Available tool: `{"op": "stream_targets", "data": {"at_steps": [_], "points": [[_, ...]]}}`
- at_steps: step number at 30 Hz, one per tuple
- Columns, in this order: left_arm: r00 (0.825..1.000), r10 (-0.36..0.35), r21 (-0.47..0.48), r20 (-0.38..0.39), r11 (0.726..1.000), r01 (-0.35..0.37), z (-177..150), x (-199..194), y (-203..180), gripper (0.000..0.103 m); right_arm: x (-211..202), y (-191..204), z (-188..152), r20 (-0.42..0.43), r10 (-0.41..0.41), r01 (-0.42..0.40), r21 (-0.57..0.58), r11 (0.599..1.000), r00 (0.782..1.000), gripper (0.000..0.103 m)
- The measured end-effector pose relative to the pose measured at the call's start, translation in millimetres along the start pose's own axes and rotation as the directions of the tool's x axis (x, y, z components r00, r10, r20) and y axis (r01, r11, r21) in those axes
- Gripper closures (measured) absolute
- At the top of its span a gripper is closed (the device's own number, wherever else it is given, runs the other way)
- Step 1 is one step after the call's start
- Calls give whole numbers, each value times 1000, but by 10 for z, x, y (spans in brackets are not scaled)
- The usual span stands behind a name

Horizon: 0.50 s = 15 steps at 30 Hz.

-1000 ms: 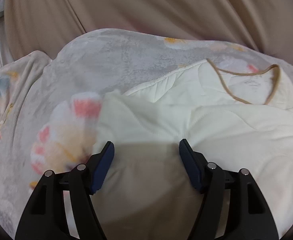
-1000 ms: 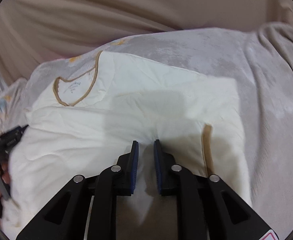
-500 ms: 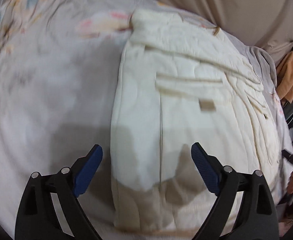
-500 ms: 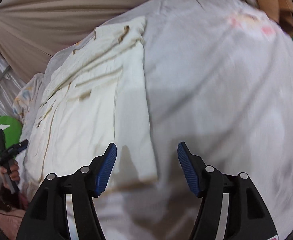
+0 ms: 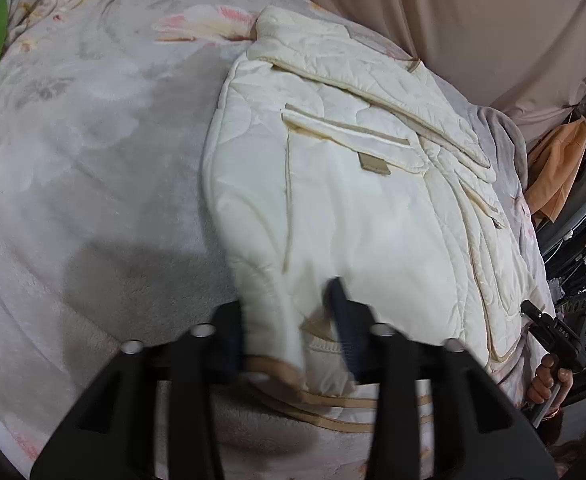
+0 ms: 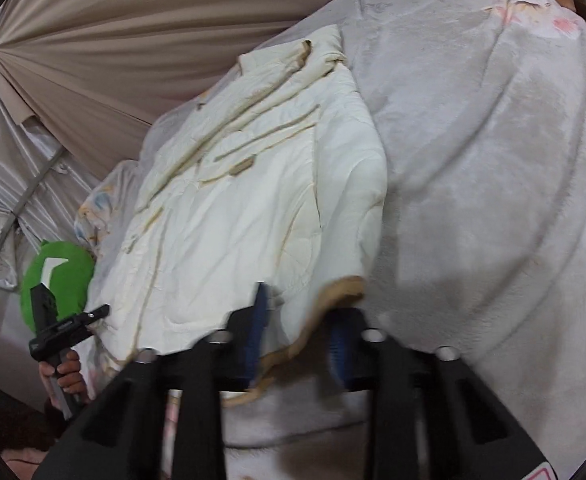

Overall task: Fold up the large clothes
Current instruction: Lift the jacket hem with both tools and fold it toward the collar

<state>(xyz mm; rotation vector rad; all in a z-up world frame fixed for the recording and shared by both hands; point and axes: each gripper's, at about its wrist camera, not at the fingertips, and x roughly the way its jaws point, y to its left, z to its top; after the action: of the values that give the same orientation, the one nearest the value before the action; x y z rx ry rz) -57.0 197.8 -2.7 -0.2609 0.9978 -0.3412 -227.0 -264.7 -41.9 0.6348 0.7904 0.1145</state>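
A big cream jacket (image 5: 365,216) lies on a bed, on top of a soft grey blanket (image 5: 93,168) with pink flowers. It is a puffy, quilted jacket with tan trim. It lies long and narrow, with the collar end far away near the beige curtain (image 5: 473,20) and the bottom hem close to the cameras. Its sides look like they are already tucked in, because a flap lies across the top half and the shape is slim. So the first part of the folding seems done.

The left gripper (image 5: 289,320) is at one near corner of the hem. Its jaws are closing, and the cream cloth bunches between them. The right gripper (image 6: 297,332) is at the other near corner, by the tan edge. Its jaws are closing too, with the hem between them. That corner already lifts off the blanket a little, so both look like they have caught the cloth.

What is left, it seems, is the big fold: bringing the hem up toward the collar so the jacket is half as long. After that it may need one more fold and some smoothing. The jacket is thick, so it could spring open again.

A green cushion (image 6: 57,276) sits at the far edge of the bed.
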Motion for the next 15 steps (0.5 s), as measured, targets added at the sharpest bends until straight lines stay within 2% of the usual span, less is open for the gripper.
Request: {"op": "stream_targets", "data": {"at_steps": [1, 3, 5, 7, 10, 13, 15], "points": [[1000, -1, 11, 12, 1000, 1, 4, -42, -18, 83, -40, 49, -11, 26, 1, 0, -14, 1000, 1000, 90], [998, -17, 25, 55, 1000, 16, -7, -214, -65, 86, -179, 169, -37, 73, -13, 18, -71, 997, 997, 92], [993, -66, 41, 94, 997, 62, -40, -459, -119, 89, -399, 254, -64, 113, 14, -2, -106, 994, 994, 94], [980, -140, 64, 141, 989, 132, -95, -767, -196, 90, -697, 356, -98, 149, 64, -43, -143, 989, 987, 94], [935, -225, 120, 273, 973, 199, -196, -1361, -320, 91, -1226, 621, -167, 245, 102, -38, -254, 967, 964, 95], [858, -264, 181, 440, 962, 204, -231, -1913, -407, 91, -1691, 860, -164, 346, 193, -72, -333, 940, 918, 95], [828, -269, 208, 491, 960, 188, -144, -2068, -494, 91, -1859, 964, -74, 388, 236, -90, -359, 929, 891, 95]]}}
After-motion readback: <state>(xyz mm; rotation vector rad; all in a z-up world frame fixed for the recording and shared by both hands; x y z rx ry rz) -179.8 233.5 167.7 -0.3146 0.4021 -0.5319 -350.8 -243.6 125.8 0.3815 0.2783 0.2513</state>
